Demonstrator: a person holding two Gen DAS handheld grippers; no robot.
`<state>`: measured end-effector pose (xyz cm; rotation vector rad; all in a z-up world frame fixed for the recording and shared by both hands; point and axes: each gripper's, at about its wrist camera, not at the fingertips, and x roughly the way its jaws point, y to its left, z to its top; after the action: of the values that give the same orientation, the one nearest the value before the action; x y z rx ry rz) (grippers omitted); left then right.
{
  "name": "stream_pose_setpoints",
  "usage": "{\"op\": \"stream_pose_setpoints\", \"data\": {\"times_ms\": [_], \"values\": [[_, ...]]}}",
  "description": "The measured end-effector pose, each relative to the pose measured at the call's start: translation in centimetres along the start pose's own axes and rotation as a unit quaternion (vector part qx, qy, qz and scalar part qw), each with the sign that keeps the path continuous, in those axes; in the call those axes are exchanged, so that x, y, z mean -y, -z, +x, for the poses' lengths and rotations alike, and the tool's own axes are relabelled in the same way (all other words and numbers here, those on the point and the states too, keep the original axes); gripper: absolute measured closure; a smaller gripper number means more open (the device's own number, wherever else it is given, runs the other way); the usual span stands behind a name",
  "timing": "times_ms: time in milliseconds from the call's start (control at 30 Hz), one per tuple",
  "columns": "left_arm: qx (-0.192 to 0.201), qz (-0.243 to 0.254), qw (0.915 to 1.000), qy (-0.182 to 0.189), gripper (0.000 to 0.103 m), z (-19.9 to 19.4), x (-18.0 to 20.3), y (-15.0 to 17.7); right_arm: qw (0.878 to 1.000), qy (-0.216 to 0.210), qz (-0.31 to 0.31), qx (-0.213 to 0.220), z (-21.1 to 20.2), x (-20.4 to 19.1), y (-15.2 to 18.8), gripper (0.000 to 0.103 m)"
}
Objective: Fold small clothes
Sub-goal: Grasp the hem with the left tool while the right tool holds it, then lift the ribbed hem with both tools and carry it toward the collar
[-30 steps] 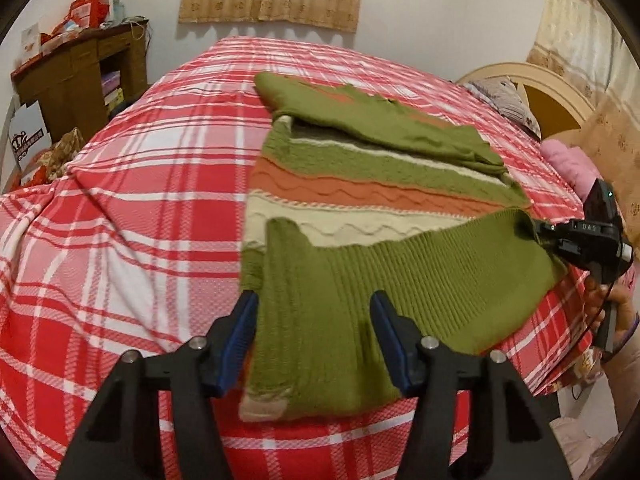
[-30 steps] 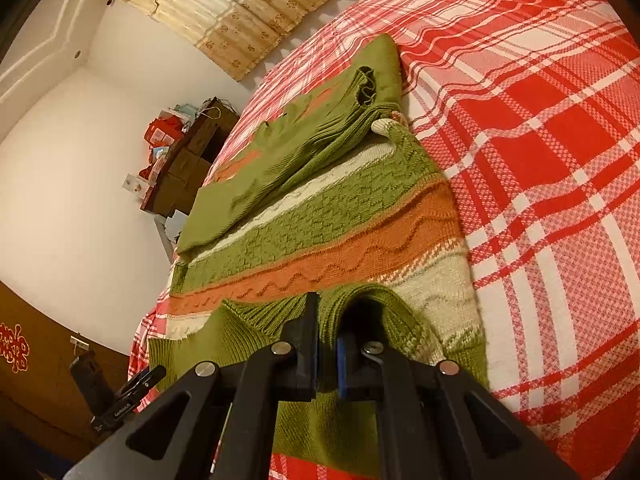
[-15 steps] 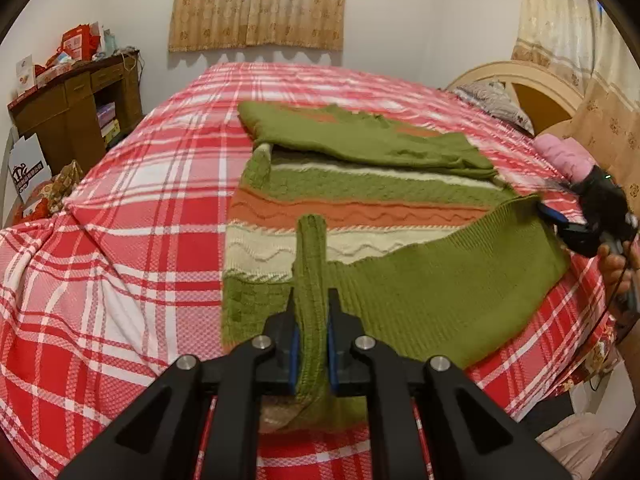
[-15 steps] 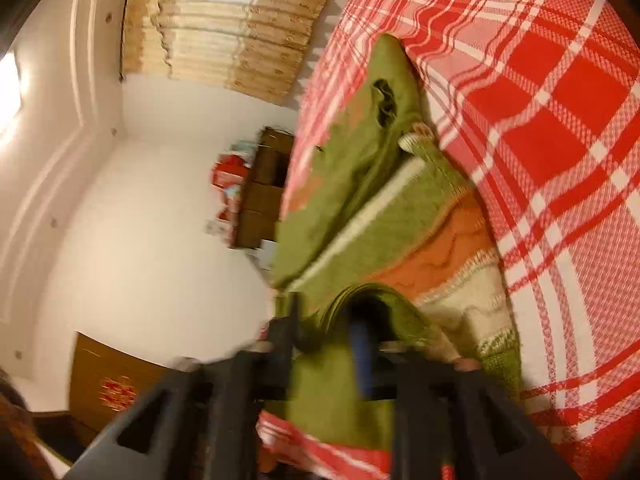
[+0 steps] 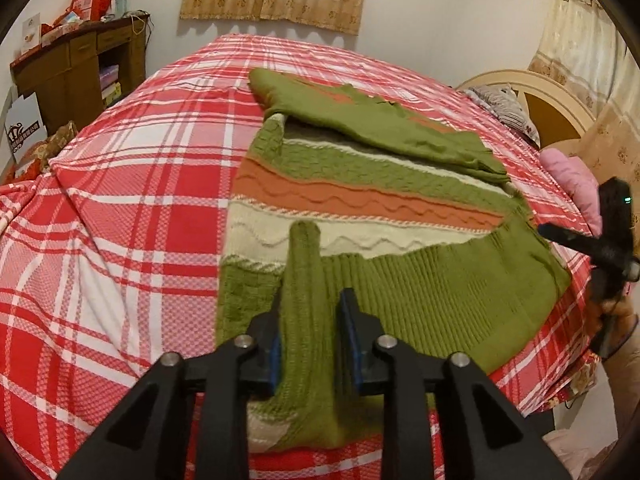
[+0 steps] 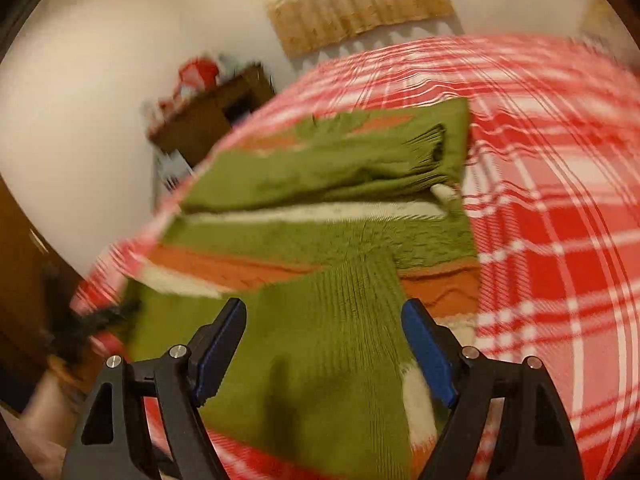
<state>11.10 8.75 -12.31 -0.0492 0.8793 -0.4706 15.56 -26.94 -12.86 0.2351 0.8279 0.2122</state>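
Your right gripper (image 6: 324,352) has let go and its jaws are opening; the left gripper (image 5: 312,332) is also opening around a raised ridge of the sweater (image 5: 400,280) (hem fold laid on the bed (image 5: 120,200))

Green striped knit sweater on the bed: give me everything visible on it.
The green knit sweater with orange and cream wavy bands lies flat on the red plaid bedspread, sleeves folded across it. A ridge of the near sleeve stands between the opening left gripper jaws; the right gripper is opening, pads clear.
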Motion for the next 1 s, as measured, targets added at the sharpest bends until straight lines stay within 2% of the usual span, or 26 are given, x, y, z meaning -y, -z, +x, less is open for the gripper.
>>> {"op": "stream_pose_setpoints", "data": {"times_ms": [67, 100, 133, 167, 200, 267, 300, 400, 667, 867, 1000], "values": [[-0.001, 0.009, 0.9999, -0.006, 0.073, -0.1, 0.4, 0.1, 0.999, 0.024, -0.039, 0.002, 0.9, -0.7, 0.5, 0.023], [0.0, 0.015, 0.9999, -0.009, 0.074, -0.1, 0.6, 0.2, 0.997, 0.037, -0.061, -0.001, 1.1, -1.2, 0.5, 0.028], [-0.002, 0.021, 0.9997, -0.011, 0.079, -0.1, 0.7, 0.3, 0.994, 0.064, -0.087, -0.007, 1.4, -1.8, 0.7, 0.035], [-0.001, 0.027, 0.9995, -0.014, 0.086, 0.0, 0.9, 0.4, 0.992, 0.082, -0.099, -0.008, 1.5, -1.9, 0.7, 0.052], [-0.002, 0.028, 0.9995, -0.013, 0.089, 0.0, 1.0, 0.4, 0.99, 0.092, -0.109, -0.008, 1.4, -2.0, 0.7, 0.064], [-0.002, 0.025, 0.9996, -0.01, 0.092, -0.1, 1.0, 0.4, 0.992, 0.081, -0.095, -0.011, 0.8, -1.2, 0.8, 0.087], [0.001, 0.022, 0.9997, -0.012, 0.093, -0.3, 1.1, 0.3, 0.993, 0.082, -0.09, -0.009, 0.4, -1.1, 0.9, 0.09], [0.008, 0.015, 0.9997, -0.018, 0.093, -0.8, 1.0, -0.2, 0.993, 0.085, -0.078, 0.005, -0.8, -1.6, 1.1, 0.092], [0.064, 0.013, 0.9977, -0.016, 0.093, -3.1, 1.5, -4.1, 0.991, 0.078, -0.05, 0.096, -5.3, -3.3, -2.2, 0.092], [0.071, -0.004, 0.9969, -0.033, 0.093, -1.6, 1.3, -8.2, 0.987, 0.092, -0.028, 0.129, -5.7, -3.3, -4.7, 0.092], [0.083, -0.007, 0.9949, -0.057, 0.093, -0.6, 1.0, -10.7, 0.985, 0.099, -0.015, 0.142, -5.6, -2.7, -6.5, 0.092]]}}
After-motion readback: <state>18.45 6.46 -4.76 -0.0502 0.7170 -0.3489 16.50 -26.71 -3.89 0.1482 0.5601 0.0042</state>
